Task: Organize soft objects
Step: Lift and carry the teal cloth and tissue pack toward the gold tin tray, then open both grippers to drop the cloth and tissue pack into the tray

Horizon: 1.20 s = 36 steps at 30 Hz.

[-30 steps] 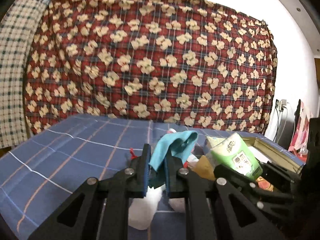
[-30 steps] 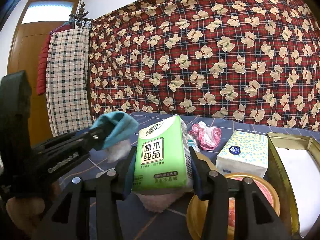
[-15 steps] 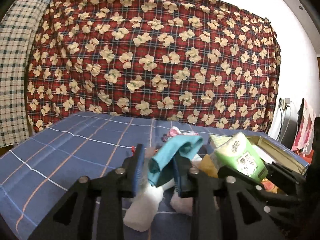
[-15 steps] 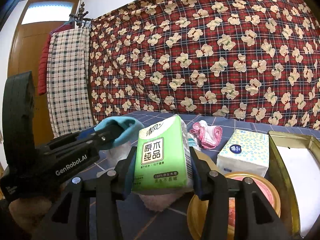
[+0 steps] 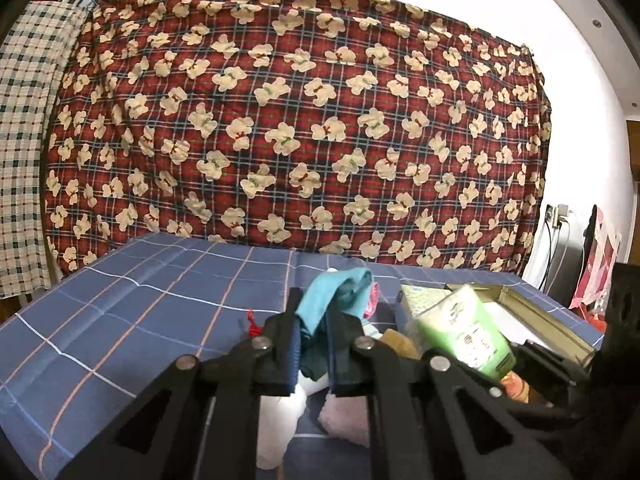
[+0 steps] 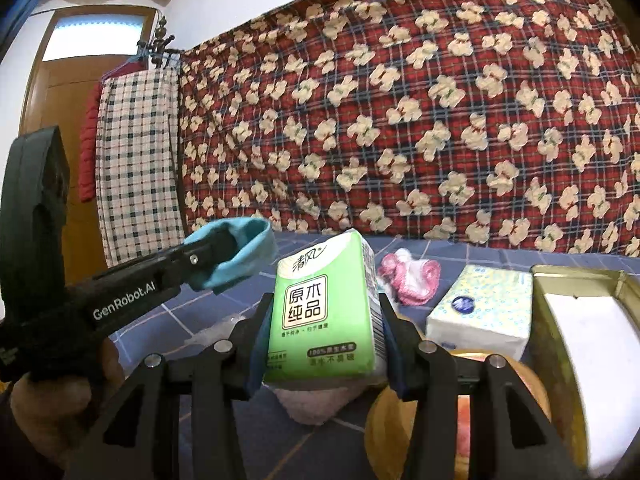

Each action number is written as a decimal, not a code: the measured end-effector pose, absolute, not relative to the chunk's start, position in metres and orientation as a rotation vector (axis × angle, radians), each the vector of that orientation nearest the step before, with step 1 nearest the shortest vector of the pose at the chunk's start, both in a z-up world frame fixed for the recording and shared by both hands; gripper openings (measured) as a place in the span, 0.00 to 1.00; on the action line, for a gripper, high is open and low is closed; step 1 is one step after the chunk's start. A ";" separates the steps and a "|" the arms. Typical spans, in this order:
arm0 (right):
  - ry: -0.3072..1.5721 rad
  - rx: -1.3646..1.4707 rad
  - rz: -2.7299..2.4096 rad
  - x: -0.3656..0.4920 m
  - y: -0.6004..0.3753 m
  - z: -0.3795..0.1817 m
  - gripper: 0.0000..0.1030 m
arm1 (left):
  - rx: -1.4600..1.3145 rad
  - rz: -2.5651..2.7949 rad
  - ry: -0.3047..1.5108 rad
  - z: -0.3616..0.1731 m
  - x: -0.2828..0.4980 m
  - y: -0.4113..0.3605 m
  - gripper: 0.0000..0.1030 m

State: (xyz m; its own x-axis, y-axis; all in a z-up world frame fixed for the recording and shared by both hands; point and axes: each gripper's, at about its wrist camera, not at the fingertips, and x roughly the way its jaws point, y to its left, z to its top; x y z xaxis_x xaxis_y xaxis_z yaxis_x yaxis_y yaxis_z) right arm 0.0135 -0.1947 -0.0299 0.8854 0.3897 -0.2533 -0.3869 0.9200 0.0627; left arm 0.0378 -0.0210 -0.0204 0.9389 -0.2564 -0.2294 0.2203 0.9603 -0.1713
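The teal cloth is pinched between the pads of the left claw, whose jaws have just been closing after loosening half a second ago. The green tissue pack is clamped upright in the right claw, unchanged, above the blue checked bench.

Background: red plaid hanging printed with cream bears covers the wall; a checked cloth and a red garment hang from a rack beside a wooden door. Foreground: blue checked table cover; cables run down the white wall at right
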 end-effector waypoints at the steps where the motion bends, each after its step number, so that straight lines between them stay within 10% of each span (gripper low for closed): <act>1: 0.264 0.009 0.399 0.013 -0.197 -0.027 0.49 | -0.144 -0.249 0.255 -0.019 0.038 -0.023 0.07; 36: 0.385 0.001 0.053 0.044 -0.376 0.022 0.49 | -0.015 -0.538 0.455 0.029 0.077 -0.217 0.08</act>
State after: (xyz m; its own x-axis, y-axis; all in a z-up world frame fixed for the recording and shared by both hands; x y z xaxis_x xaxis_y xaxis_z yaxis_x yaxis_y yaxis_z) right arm 0.0442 -0.3760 0.0223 0.9253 0.0515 -0.3758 -0.0511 0.9986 0.0109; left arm 0.0767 -0.2168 0.0290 0.7623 -0.4975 -0.4140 0.4910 0.8613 -0.1309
